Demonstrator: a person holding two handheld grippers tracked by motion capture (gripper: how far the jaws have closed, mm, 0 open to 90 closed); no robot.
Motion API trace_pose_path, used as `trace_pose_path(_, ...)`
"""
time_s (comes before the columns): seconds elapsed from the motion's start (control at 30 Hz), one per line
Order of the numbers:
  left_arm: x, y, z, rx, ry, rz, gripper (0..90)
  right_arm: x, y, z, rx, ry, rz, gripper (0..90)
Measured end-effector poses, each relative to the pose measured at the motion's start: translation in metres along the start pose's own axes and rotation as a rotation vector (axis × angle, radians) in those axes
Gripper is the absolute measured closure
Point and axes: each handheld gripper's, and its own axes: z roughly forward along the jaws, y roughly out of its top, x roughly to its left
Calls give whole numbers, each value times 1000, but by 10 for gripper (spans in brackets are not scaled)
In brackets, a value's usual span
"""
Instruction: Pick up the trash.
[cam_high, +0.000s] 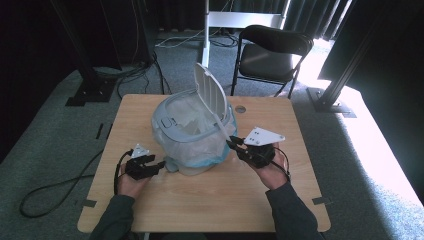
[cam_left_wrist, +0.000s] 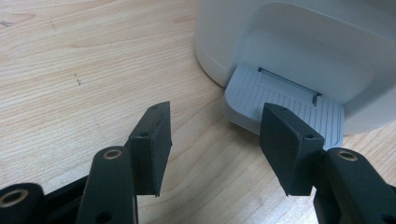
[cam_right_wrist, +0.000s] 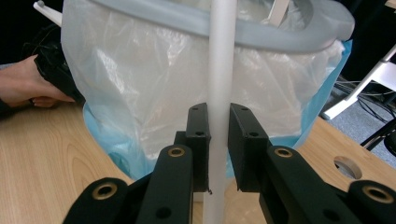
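Evidently the right gripper (cam_right_wrist: 218, 140) pinches the bin's raised lid (cam_high: 212, 92) to hold it open, while the left gripper (cam_left_wrist: 215, 144), jaws spread, waits near the foot pedal (cam_left_wrist: 285, 105).

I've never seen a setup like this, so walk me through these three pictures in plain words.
A person at a wooden table holds a hand-held clamp tool in each hand; each tool has two black fingers and its own camera. The high view looks down from above. On the table stands a small white pedal bin lined with a clear plastic bag, lid raised. The left gripper, seen in the left gripper view, is open, aimed at the bin's grey foot pedal. The right gripper, seen in its own view, is pinching the lid's edge.
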Motion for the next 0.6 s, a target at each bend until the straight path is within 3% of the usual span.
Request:
trace_pose_path(0.33, 0, 0, 0, 0, -1, 0, 441, 0, 14, 0, -31, 1, -7, 788)
trace_pose_path(0.6, 0, 0, 0, 0, -1, -1, 441, 0, 20, 4, -18, 2, -22, 788)
